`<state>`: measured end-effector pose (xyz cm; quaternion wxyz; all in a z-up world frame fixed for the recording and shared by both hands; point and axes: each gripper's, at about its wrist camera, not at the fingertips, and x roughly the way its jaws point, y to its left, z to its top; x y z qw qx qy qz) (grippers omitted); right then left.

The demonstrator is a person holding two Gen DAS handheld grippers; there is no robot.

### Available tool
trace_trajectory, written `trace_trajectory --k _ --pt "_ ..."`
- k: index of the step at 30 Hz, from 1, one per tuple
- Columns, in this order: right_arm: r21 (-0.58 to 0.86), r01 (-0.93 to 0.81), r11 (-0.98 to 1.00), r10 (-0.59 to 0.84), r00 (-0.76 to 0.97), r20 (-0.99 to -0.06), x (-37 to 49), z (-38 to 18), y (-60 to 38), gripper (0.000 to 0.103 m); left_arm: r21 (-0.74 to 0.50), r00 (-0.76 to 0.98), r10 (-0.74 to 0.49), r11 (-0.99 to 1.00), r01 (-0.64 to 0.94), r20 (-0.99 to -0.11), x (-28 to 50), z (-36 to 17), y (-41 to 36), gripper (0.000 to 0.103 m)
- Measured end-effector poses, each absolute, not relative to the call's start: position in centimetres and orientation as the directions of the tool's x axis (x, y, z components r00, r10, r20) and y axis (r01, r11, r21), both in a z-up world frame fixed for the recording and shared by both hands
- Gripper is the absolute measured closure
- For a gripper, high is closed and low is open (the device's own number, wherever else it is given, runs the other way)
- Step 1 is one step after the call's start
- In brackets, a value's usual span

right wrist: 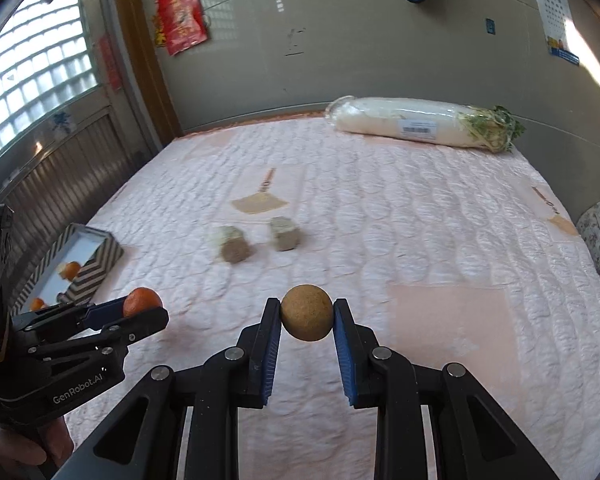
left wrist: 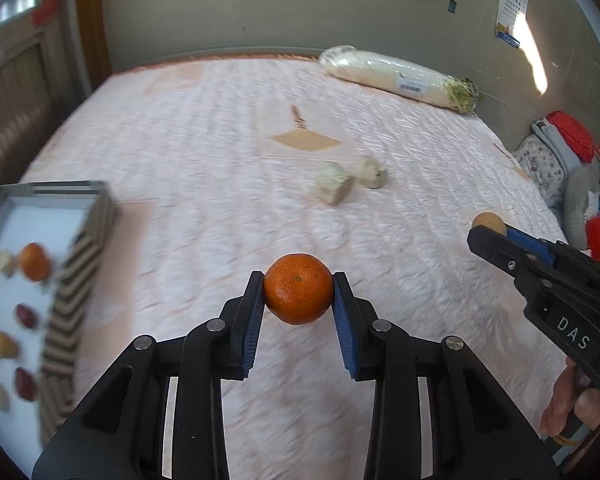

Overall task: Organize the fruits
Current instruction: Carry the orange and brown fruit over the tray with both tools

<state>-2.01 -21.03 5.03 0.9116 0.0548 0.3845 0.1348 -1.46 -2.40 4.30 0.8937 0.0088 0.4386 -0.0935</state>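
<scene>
Left gripper (left wrist: pixel 298 290) is clenched on an orange mandarin (left wrist: pixel 298 289), blue pads pressing both sides of the fruit, which is held clear above the pink quilted bedspread (left wrist: pixel 204 152). Right gripper (right wrist: pixel 307 314) is clenched on a round tan-brown fruit (right wrist: pixel 307 313), likewise gripped at its two sides and off the bed surface. In the left wrist view the right gripper enters from the right edge with the tan fruit at its tip, a hand (left wrist: pixel 568 404) visible on its handle. In the right wrist view the left gripper sits at lower left with the mandarin at its tip. A striped-walled tray (left wrist: pixel 80 264) rests at the left edge of the bed; inside it are orange fruits, dark red fruits and pale pieces, blurred, kinds not certain. Two pale, stubby cut vegetable pieces (right wrist: pixel 256 240) lie side by side mid-bed, near each other but apart. A long white radish in clear wrap (right wrist: pixel 420 122), green top to the right, lies along the far edge of the bed near the wall.
</scene>
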Motion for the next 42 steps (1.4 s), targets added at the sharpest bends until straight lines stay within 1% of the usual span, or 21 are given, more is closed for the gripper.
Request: trace_trajectory --k 7,15,31,42 --pt "0.226 -0.271 0.936 0.35 0.643 -0.681 -4.0 5.3 -15.9 0.078 -0.007 0.647 -0.078 0.994 0.112 -0.759 -4.5 5.4 1.7 0.07" --pt "0.213 -0.364 0.907 0.405 0.609 -0.682 -5.2 5.8 -10.1 0.078 0.01 0.679 -0.023 0.999 0.044 -0.734 -6.4 6.5 5.9 0.07" --pt "0.161 -0.517 0.841 0.476 0.564 -0.675 -7.1 7.6 -1.1 0.078 0.013 0.7 0.074 0.996 -0.092 -0.711 -8.6 7.4 13.5 0.07" --pt "0.135 -0.606 0.784 0.515 0.513 -0.686 -8.0 7.8 4.3 0.078 -0.002 0.692 0.108 0.988 -0.156 -0.714 -9.3 7.2 17.6 0.07"
